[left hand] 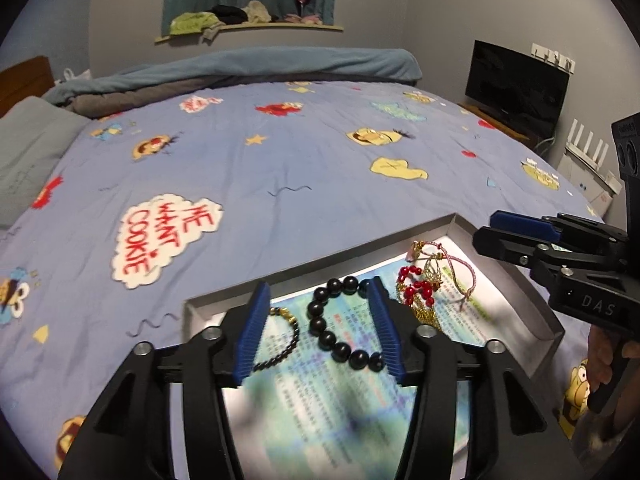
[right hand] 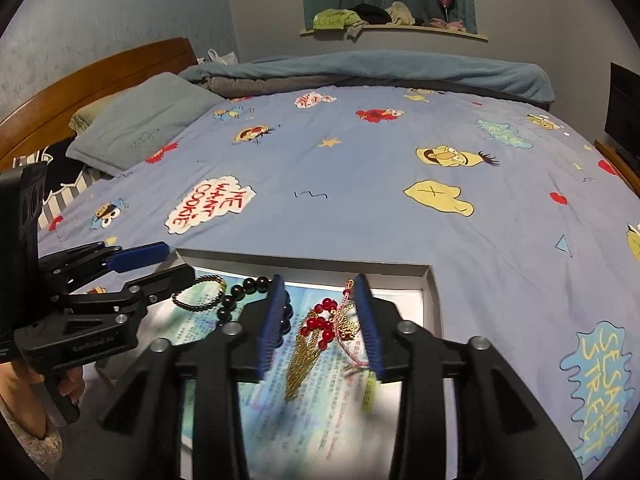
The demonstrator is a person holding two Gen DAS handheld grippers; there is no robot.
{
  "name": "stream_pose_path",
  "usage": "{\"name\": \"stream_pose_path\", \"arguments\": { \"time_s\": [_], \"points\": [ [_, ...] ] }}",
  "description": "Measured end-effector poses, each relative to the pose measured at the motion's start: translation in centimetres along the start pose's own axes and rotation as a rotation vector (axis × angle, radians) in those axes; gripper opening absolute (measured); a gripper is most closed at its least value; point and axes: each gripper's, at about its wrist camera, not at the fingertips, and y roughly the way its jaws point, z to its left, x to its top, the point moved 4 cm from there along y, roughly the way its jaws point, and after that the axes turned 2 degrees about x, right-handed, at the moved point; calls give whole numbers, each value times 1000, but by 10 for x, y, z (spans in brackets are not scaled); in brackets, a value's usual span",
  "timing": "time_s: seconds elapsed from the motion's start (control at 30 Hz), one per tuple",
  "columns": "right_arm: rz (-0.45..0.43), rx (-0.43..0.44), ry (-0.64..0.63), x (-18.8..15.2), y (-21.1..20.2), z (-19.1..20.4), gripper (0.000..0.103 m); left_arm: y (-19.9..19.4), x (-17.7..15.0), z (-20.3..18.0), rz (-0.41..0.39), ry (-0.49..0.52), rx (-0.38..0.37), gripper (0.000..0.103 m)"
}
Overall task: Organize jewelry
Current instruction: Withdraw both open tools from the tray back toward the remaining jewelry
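Observation:
A shallow grey box (left hand: 320, 272) lined with a printed sheet lies on the bed. In it lie a black bead bracelet (left hand: 328, 338), a thinner dark and gold bracelet (left hand: 288, 332), a red bead bracelet (left hand: 416, 288), a gold chain (left hand: 424, 314) and a pink cord (left hand: 460, 276). My left gripper (left hand: 318, 284) hovers open over the black beads, its pads touching nothing. My right gripper (right hand: 319, 278) hovers open above the red beads (right hand: 320, 316), gold chain (right hand: 304, 364) and pink cord (right hand: 352, 356). Each gripper shows in the other's view: right gripper (left hand: 486, 229), left gripper (right hand: 178, 261).
The bed sheet (left hand: 280, 168) is blue with cartoon prints. A grey pillow (right hand: 140, 120) and wooden headboard (right hand: 100, 68) are at the left, a folded blanket (left hand: 260, 64) at the far edge. A television (left hand: 516, 88) stands at the right. A hand (right hand: 24, 396) holds the left gripper's handle.

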Motion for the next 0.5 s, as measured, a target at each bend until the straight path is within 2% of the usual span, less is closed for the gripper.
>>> {"name": "stream_pose_path", "arguments": {
  "time_s": [0.13, 0.3, 0.5],
  "points": [
    [-7, -3, 7, -1, -18, 4, 54, -24, -1, 4, -22, -13, 21, 76],
    [-26, -6, 5, -4, -44, 11, 70, -52, -5, 9, -38, -46, 26, 80],
    [-48, -14, 16, -10, -76, 14, 81, -85, -12, 10, -60, -62, 38, 87]
  ]
}}
